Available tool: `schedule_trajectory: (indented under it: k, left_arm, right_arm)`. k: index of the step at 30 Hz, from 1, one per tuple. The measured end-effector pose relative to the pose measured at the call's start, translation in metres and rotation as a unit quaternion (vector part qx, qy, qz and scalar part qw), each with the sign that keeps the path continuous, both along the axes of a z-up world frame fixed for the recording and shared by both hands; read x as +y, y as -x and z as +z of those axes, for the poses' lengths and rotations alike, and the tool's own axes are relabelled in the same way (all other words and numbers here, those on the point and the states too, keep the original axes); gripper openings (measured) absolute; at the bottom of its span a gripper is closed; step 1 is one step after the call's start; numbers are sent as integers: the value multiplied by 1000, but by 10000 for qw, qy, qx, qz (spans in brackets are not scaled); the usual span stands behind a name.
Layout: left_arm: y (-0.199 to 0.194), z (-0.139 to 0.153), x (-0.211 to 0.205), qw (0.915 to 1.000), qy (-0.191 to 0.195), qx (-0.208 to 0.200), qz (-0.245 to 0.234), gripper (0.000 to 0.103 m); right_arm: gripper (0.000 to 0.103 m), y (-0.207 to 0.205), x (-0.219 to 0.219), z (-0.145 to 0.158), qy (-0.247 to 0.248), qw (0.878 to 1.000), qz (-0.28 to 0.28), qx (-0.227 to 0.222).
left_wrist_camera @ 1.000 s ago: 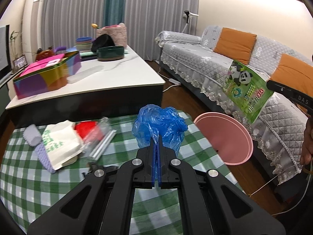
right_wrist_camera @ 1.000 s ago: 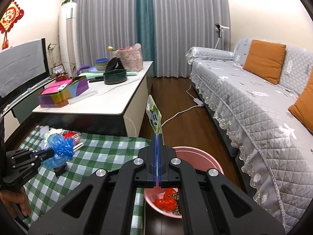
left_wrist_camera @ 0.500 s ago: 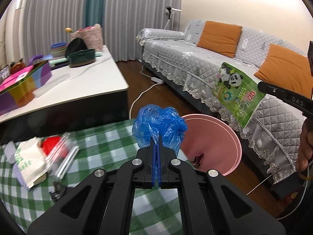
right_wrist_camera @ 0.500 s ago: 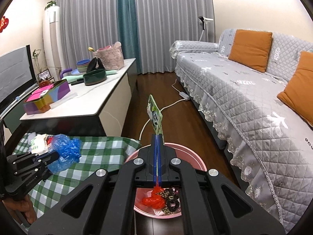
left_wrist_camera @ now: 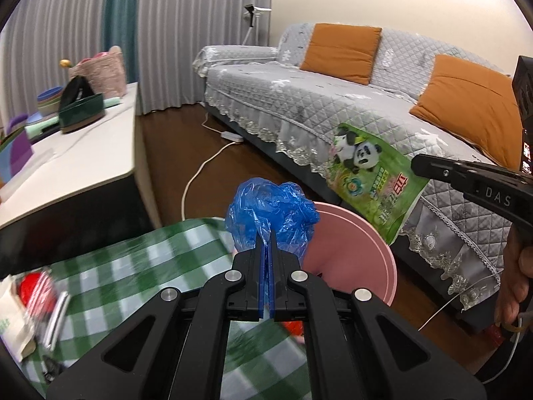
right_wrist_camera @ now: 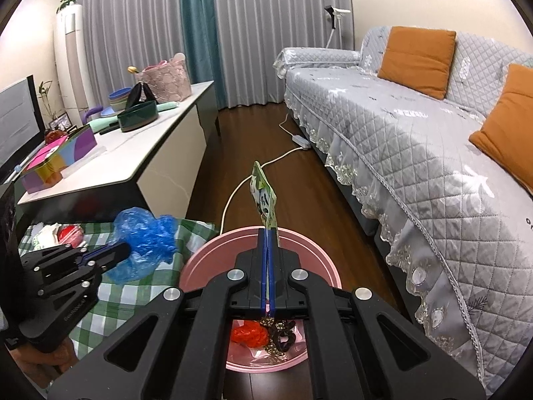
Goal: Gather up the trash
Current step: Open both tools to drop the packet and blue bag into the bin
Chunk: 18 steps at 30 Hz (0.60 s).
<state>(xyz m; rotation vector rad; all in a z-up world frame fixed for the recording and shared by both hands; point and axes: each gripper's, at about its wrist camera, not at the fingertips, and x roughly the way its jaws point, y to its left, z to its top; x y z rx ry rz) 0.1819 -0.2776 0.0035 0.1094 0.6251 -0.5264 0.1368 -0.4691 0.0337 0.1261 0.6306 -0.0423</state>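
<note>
Two grippers, "DAS" on right gripper (left_wrist_camera: 419, 166), panda-printed green packet (left_wrist_camera: 373, 180)

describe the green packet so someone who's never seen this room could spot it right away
Start at the long grey sofa, then drop to the pink bin on the floor before it. Above the bin, the right gripper pinches a flat green packet printed with pandas, unlike the crumpled blue bag beside it.

Blurred with motion at 8 o'clock in the left wrist view: green checked cloth (left_wrist_camera: 133, 266) and litter pile (left_wrist_camera: 30, 303), items untellable. Hidden behind right gripper (right_wrist_camera: 268, 236): most of pink bin (right_wrist_camera: 200, 263) and its contents. Cut by the edge at 3 o'clock: hand (left_wrist_camera: 513, 286).
</note>
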Motion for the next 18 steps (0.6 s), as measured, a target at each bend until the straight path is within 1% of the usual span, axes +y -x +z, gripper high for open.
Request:
schedule_trajectory:
  k: [10, 11, 12, 13, 14, 15, 16, 17, 18]
  left_arm:
    - [-20, -12, -25, 9994, 61, 145, -308, 2]
    - [-22, -13, -26, 9993, 65, 169, -330, 3]
    - [-24, -14, -26, 9992, 54, 206, -341, 12]
    - [-25, -15, -26, 9993, 35, 229, -309, 23]
    - [-25, -15, -25, 9994, 39, 223, -279, 27]
    - [-25, -15, -23, 9994, 52, 216, -247, 28]
    - [-24, -14, -20, 9995, 73, 224, -217, 28]
    - [-22, -14, -16, 9995, 94, 233, -195, 28]
    - [-21, -13, -14, 9995, 99, 235, -180, 28]
  right_arm:
    - [1, -9, -8, -4, -69, 9999, -109, 49]
    - [3, -9, -8, -4, -70, 9999, -131, 41]
    - [5, -9, -9, -4, -71, 9999, -149, 44]
    - [9, -10, -9, -4, -73, 9998, -144, 74]
    - [24, -10, -10, -5, -76, 9998, -149, 94]
    - [36, -9, -10, -4, -59, 9997, -204, 77]
    - [55, -8, -10, -4, -39, 9997, -253, 54]
    - [63, -7, -9, -2, -16, 9996, -291, 23]
    - [64, -7, -9, -1, -8, 9996, -295, 7]
